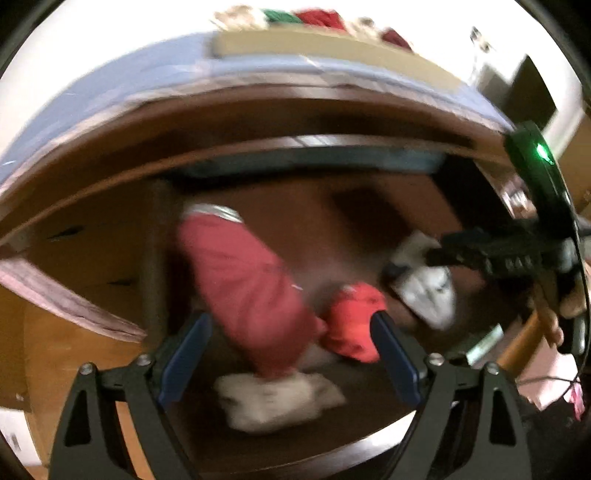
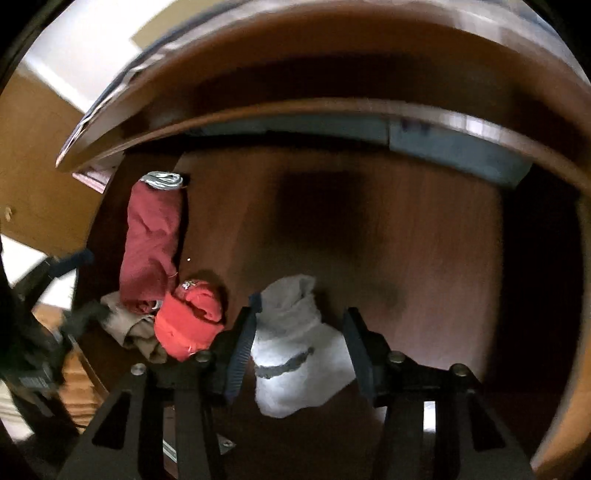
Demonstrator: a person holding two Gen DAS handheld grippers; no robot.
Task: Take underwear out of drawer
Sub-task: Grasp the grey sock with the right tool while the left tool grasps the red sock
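Observation:
In the open wooden drawer [image 2: 424, 240] lie dark red underwear [image 2: 151, 243] with a grey waistband, a rolled bright red piece [image 2: 188, 321], a beige cloth [image 2: 129, 328] and a white garment [image 2: 295, 354]. My right gripper [image 2: 303, 310] points down with the white garment between its parted fingers; the right pad stands off the cloth. My left gripper [image 1: 291, 325] is open wide above the dark red underwear [image 1: 240, 280], with the bright red piece [image 1: 354, 321] by its right finger and the beige cloth [image 1: 273, 398] below. The white garment [image 1: 424, 291] shows under the right gripper [image 1: 417, 258].
The dresser top [image 1: 110, 96] overhangs the back of the drawer, and folded green and red clothes [image 1: 314, 18] lie on a board there. The drawer's right half [image 2: 443, 295] is bare wood. Light wooden floor [image 1: 74, 350] shows at the left. Both views are blurred.

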